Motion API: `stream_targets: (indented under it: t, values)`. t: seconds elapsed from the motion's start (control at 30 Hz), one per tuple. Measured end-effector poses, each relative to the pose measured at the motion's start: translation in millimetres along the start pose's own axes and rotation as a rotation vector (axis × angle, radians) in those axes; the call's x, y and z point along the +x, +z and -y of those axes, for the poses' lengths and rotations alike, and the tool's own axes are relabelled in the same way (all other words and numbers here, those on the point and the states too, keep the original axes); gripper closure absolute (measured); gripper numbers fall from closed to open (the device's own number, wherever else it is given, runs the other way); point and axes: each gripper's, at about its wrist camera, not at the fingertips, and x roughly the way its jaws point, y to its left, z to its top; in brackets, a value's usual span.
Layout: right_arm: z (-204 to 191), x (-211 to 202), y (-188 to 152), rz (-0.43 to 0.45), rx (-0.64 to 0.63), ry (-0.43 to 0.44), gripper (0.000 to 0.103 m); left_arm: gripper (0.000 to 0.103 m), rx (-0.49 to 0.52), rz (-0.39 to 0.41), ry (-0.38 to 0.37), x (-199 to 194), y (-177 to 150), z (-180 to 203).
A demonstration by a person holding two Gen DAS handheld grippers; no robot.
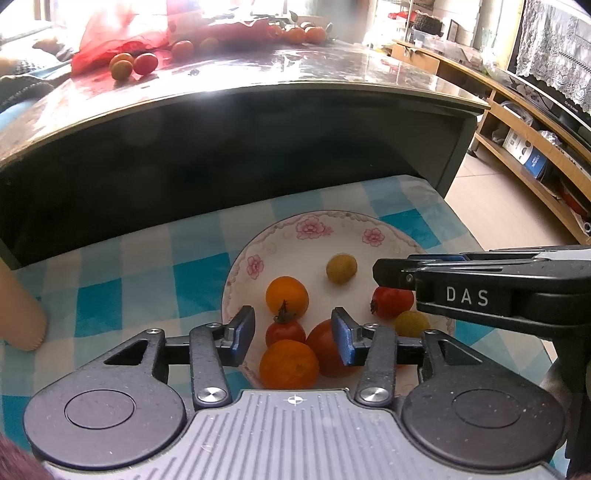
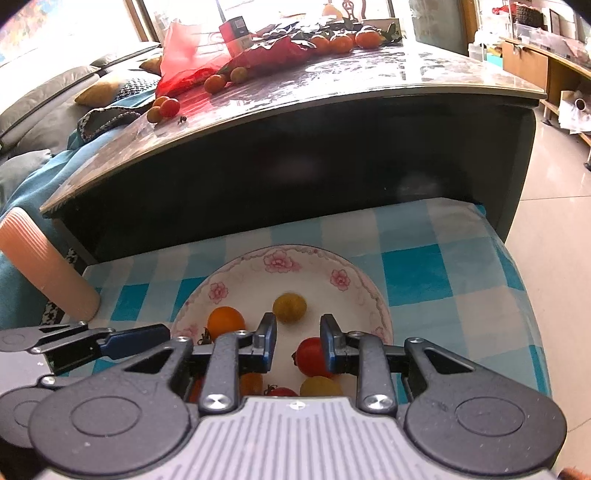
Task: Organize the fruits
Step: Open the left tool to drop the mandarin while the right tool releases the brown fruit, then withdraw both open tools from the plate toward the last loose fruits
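Note:
A white plate with a pink flower rim (image 1: 295,225) (image 2: 280,254) sits on a blue-checked cloth and holds several small fruits. Among them are an orange fruit (image 1: 287,297) (image 2: 226,323), a yellow-green one (image 1: 341,268) (image 2: 289,307) and a red tomato (image 1: 393,301) (image 2: 310,356). My left gripper (image 1: 293,332) hovers open above a small stemmed tomato (image 1: 285,330) and a large orange (image 1: 289,363). My right gripper (image 2: 298,341) is open over the plate's right side; the red tomato lies just below its right finger (image 2: 328,341), apparently not pinched. More loose fruits (image 1: 133,63) (image 2: 164,107) lie on the table behind.
A dark glossy-topped table (image 1: 332,70) (image 2: 332,81) rises right behind the plate and carries a red plastic bag (image 1: 122,33) (image 2: 184,55) and leafy oranges (image 1: 303,33) (image 2: 343,42). A pink ribbed cylinder (image 2: 48,269) leans at the left. Tiled floor and wooden shelves (image 1: 535,147) lie to the right.

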Motion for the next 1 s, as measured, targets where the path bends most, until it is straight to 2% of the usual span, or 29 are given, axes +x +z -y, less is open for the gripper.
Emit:
stream_targets:
  t: [0.57,1.0]
  values:
    - [-12,-14,-6,0.003,-0.032,-0.003,0.062,0.045,0.000,0.023,0.014,-19,-3,-6]
    - [-40,-36,-34,-0.022,-0.072,-0.018,0.062,0.045,0.005,0.028,0.035,-51,-23,-11]
